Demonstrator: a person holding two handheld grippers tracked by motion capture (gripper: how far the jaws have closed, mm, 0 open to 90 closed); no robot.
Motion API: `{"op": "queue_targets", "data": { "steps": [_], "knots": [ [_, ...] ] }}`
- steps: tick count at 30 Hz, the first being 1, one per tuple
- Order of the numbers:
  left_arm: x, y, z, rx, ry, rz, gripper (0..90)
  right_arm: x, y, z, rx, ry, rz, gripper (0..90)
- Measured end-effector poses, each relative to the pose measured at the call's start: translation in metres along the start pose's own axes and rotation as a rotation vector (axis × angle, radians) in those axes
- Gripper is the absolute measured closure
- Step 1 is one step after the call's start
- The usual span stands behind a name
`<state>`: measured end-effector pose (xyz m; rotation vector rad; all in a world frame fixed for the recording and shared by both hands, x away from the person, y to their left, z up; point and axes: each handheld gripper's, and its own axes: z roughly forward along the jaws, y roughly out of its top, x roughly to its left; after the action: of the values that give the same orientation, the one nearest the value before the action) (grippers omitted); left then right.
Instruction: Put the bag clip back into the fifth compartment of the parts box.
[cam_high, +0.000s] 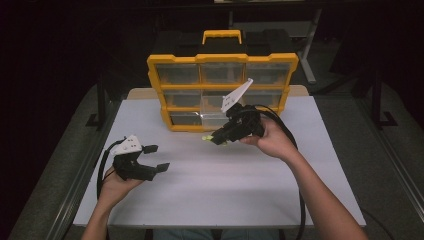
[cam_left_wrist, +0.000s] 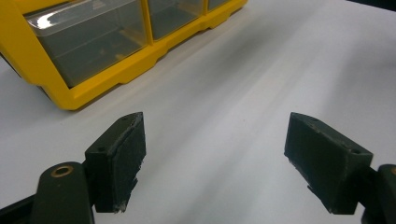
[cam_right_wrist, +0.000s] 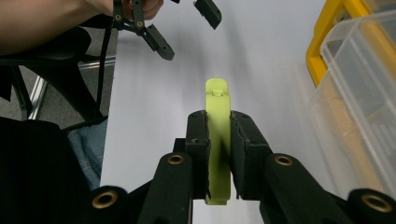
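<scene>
One white table (cam_high: 215, 190) stands in a dark room.

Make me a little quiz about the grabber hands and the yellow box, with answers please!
1. What is pinched between the pads of the right gripper?
2. True or false: the left gripper is holding something.
3. Which stands at the far side of the table: A) a yellow organizer with clear drawers, B) a red bucket, C) a stack of plates?

Key
1. A flat lime-green piece, standing on edge between the pads.
2. False. Its jaws are wide apart, with just bare table between them.
3. A, the yellow organizer. One clear drawer in the bottom row is pulled partly out, near the right gripper.
</scene>
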<state>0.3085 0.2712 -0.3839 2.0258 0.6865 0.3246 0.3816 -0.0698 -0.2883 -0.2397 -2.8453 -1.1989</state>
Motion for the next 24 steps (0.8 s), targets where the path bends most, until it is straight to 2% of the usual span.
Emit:
{"op": "queue_targets", "data": {
  "steps": [13,21,24],
  "knots": [
    [0.001,0.000,-0.002,0.004,0.002,-0.005,20.3,-0.005,0.018,-0.020,-0.023,-0.018,0.001,76.9],
    [0.002,-0.001,-0.002,-0.010,0.010,-0.025,20.2,-0.008,0.029,-0.031,-0.035,-0.037,-0.025,76.9],
    [0.002,-0.001,-0.003,-0.002,0.016,-0.019,20.3,-0.009,0.033,-0.035,-0.031,-0.049,-0.029,76.9]
  ]
}}
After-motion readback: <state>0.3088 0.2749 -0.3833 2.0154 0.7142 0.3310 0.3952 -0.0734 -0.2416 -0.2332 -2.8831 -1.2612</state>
